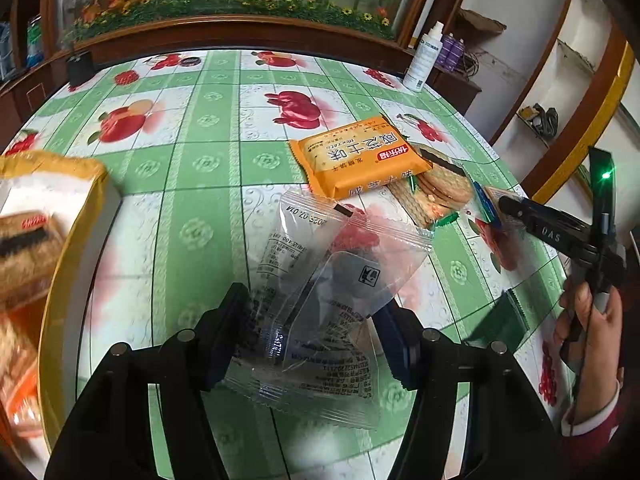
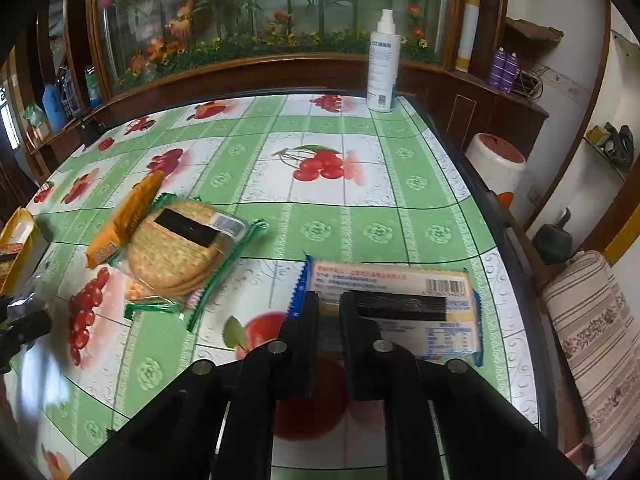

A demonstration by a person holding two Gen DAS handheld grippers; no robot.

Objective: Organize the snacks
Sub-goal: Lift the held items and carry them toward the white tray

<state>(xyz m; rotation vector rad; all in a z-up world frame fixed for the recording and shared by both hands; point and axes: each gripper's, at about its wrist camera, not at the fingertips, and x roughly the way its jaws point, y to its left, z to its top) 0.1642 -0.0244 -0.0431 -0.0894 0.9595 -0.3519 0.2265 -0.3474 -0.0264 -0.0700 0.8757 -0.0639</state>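
A home: fruit-print tablecloth [image 2: 360, 216], wooden cabinet [image 2: 480, 112], floral glass screen [image 2: 260, 8].

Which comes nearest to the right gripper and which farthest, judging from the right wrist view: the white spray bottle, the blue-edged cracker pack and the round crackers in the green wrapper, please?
1. Blue-edged cracker pack: right at the right gripper, its near edge between the fingers.
2. Round crackers: mid-table, to the left.
3. White spray bottle: at the table's far edge.
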